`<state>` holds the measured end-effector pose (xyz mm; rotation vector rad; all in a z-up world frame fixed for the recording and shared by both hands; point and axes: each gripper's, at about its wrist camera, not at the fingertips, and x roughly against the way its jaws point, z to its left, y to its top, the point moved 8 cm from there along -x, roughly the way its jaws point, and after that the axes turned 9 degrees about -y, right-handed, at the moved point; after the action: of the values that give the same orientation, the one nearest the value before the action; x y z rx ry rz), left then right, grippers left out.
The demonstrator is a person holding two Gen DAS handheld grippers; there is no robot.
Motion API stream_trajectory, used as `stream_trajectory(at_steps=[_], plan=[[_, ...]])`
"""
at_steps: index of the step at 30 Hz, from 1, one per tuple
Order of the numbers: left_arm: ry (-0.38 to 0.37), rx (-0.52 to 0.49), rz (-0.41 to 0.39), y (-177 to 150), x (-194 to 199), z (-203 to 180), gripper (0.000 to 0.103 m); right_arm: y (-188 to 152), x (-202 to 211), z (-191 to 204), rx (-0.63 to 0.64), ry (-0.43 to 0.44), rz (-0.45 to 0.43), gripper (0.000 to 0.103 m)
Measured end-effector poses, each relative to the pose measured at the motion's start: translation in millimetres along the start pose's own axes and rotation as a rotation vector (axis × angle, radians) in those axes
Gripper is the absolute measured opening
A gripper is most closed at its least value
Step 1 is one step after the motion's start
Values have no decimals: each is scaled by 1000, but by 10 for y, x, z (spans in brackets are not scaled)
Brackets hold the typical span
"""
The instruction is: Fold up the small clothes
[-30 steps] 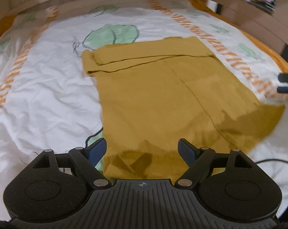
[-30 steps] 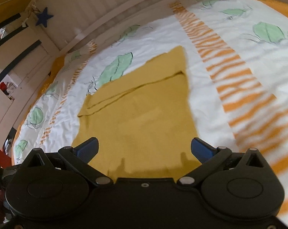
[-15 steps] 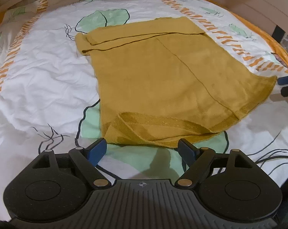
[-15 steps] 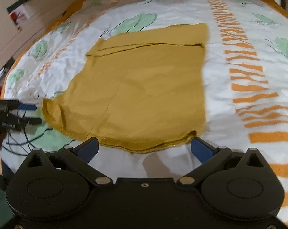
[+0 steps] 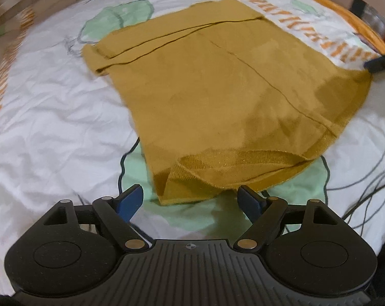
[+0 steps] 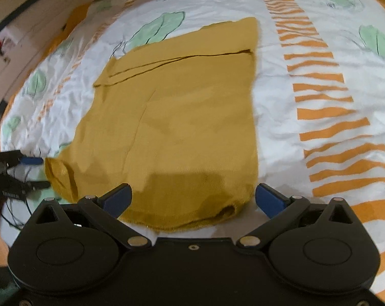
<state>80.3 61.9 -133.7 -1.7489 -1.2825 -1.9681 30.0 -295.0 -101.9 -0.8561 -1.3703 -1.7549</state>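
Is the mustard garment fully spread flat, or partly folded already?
Partly folded: the mustard garment has layers overlapping along its far edge, and its near hem is turned up.

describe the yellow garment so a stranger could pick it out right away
Start from the bed sheet, white with green leaves and orange stripes. In its middle lies the garment, flat and partly folded, its hem nearest the cameras. It is the only plain mustard cloth there, with no print on it.

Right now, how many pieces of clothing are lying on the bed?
1. A single mustard-yellow garment lies spread flat in the middle of the bedsheet, its near hem just ahead of both open grippers. Nothing else shows, though something beyond the frame edges could be hidden.
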Motion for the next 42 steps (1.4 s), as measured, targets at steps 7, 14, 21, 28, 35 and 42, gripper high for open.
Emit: stream_trajectory(at_steps=[7,14,21,28,35,42], plan=[[-46,-199,48,72,-7,-25,66,133,-59,-150,-92,30,29,103],[-197,-202,148,17,-212,-68,39,214,-273,-262,-118,44,116,103],[-236,-178,93,49,-193,-90,9,198,-503,-281,-99,50,189,103],[-170,-145,-45,155,21,-13,9,210,-529,-263,-110,123,205,82],[-136,-96,-174,347,199,53,9,282,-427,-276,-197,245,161,11],[-85,-46,-312,764,404,261,9,783,-196,-377,-350,395,-6,11]])
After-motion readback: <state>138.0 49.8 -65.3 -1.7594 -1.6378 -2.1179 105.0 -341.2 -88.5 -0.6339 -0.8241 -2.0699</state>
